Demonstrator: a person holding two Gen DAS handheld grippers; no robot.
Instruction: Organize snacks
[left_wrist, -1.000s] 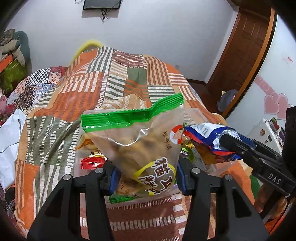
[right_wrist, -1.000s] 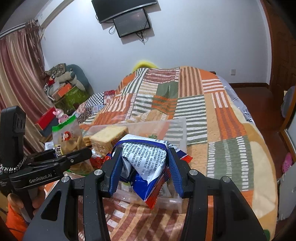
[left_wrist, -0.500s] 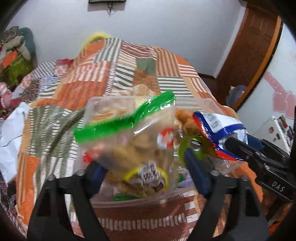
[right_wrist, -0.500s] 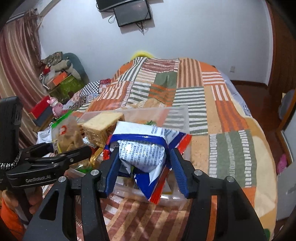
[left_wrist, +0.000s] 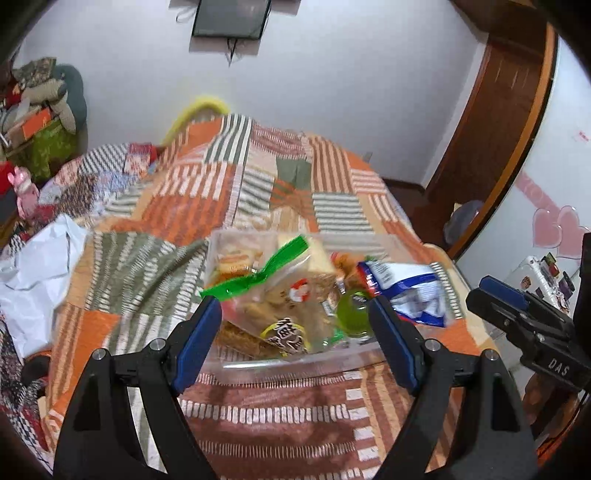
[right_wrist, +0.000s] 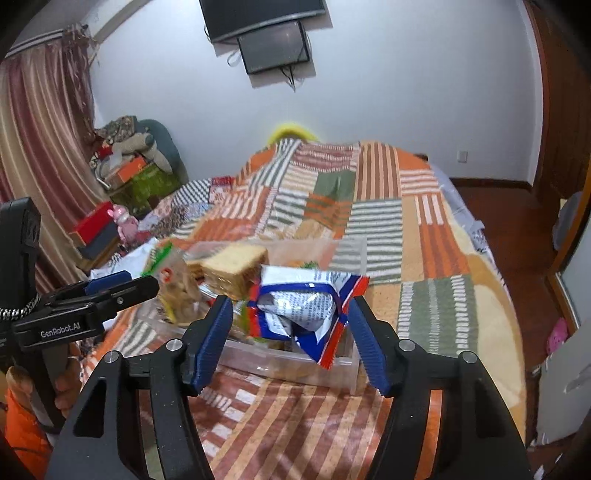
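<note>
My left gripper (left_wrist: 295, 325) is spread wide, nothing between the pads, and my right gripper (right_wrist: 290, 332) is just as wide, gripping nothing. Right ahead of both sits the clear plastic bin (left_wrist: 295, 363) on the striped quilt (left_wrist: 177, 218). In it: the green-topped snack bag (left_wrist: 280, 299), black Chinese characters on a yellow band that I can't quite read, and the blue-and-white crinkled packet (left_wrist: 410, 286) lying at the bin's right end. The right camera shows fine print on that packet (right_wrist: 306, 306), too small to read, plus a wrapped cake slice (right_wrist: 236, 267) standing behind it. "GenRobot.AI" reads on my left tool from there; "DAS" on my right tool from the left camera. Far back, a wall-mounted screen (right_wrist: 273, 46).
</note>
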